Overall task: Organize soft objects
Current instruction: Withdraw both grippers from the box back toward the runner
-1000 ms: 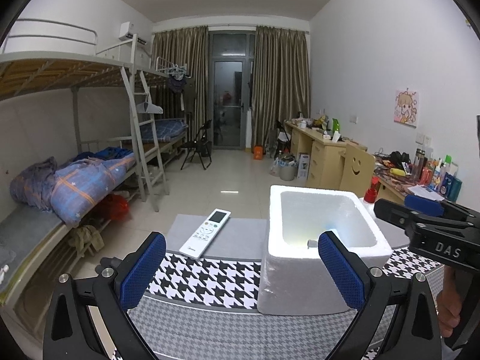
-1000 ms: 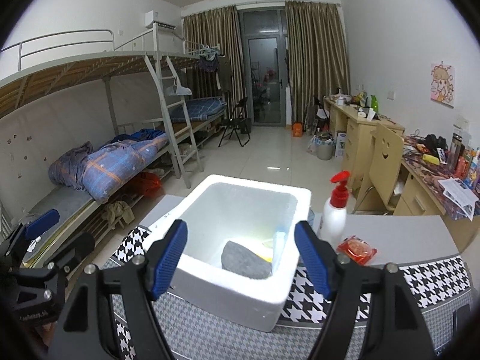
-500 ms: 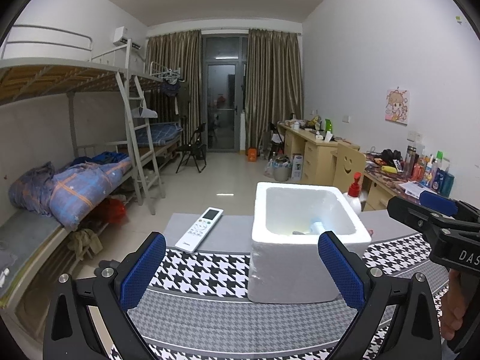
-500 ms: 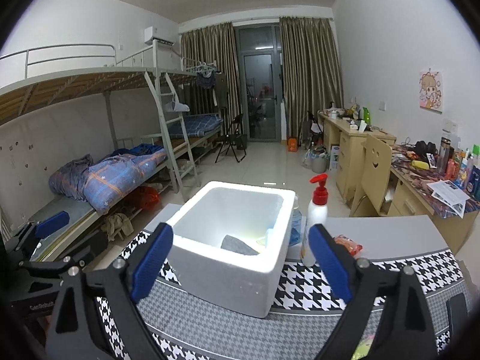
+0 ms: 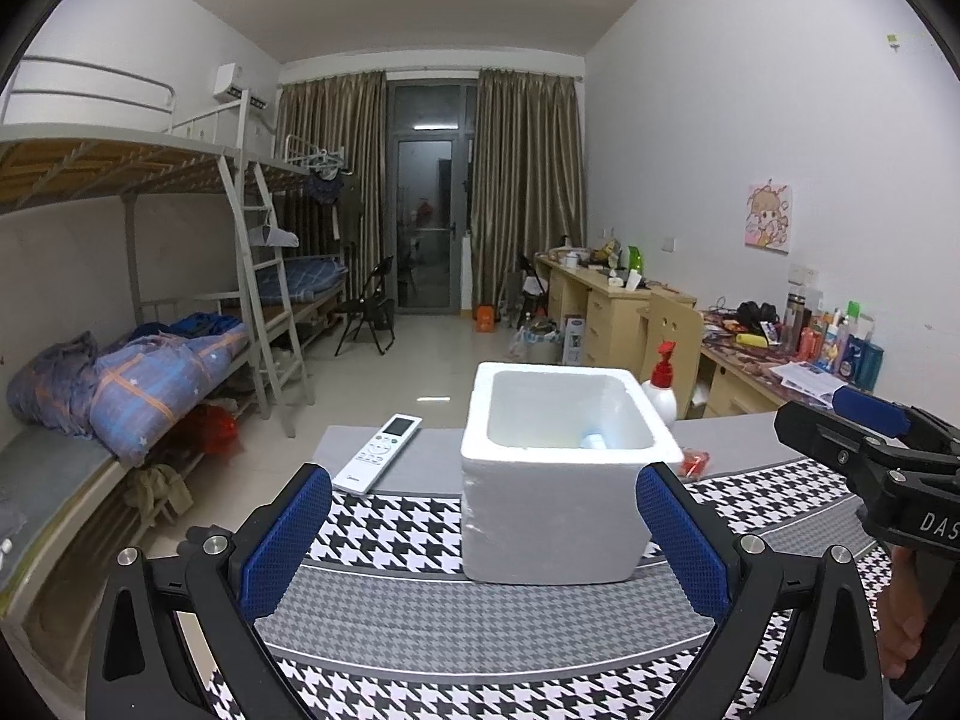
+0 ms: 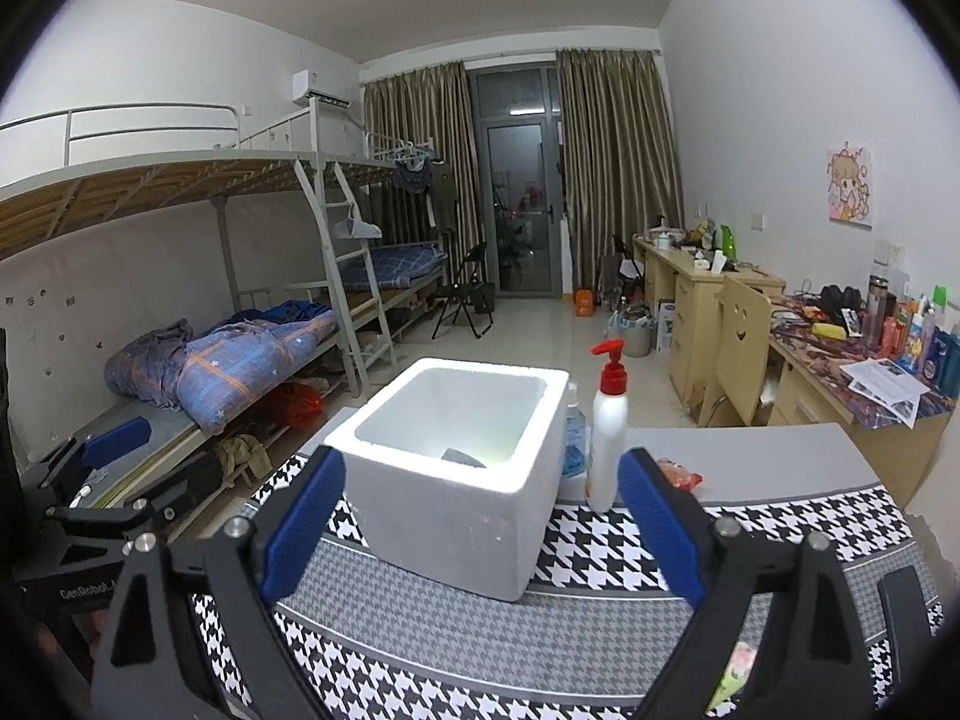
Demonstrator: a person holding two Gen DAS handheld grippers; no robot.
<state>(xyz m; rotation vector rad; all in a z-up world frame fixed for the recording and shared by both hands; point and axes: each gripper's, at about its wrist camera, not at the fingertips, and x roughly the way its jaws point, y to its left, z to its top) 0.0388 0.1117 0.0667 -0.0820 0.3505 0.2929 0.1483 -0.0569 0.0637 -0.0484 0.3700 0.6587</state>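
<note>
Both grippers hover over the houndstooth-patterned cloth (image 5: pixel 384 546): the left gripper (image 5: pixel 483 540) and the right gripper (image 6: pixel 483 531) each stand with blue-padded jaws wide apart and nothing between them. Beyond them sits the white foam box (image 6: pixel 456 501), a grey soft lump (image 6: pixel 463 457) lying inside. Just right of it stands a white pump bottle with a red top (image 6: pixel 607 429); to its left lies a white remote control (image 5: pixel 381 453).

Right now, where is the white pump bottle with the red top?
In the right wrist view the pump bottle stands upright on the table, just right of the white foam box, with a clear bottle between them.
</note>
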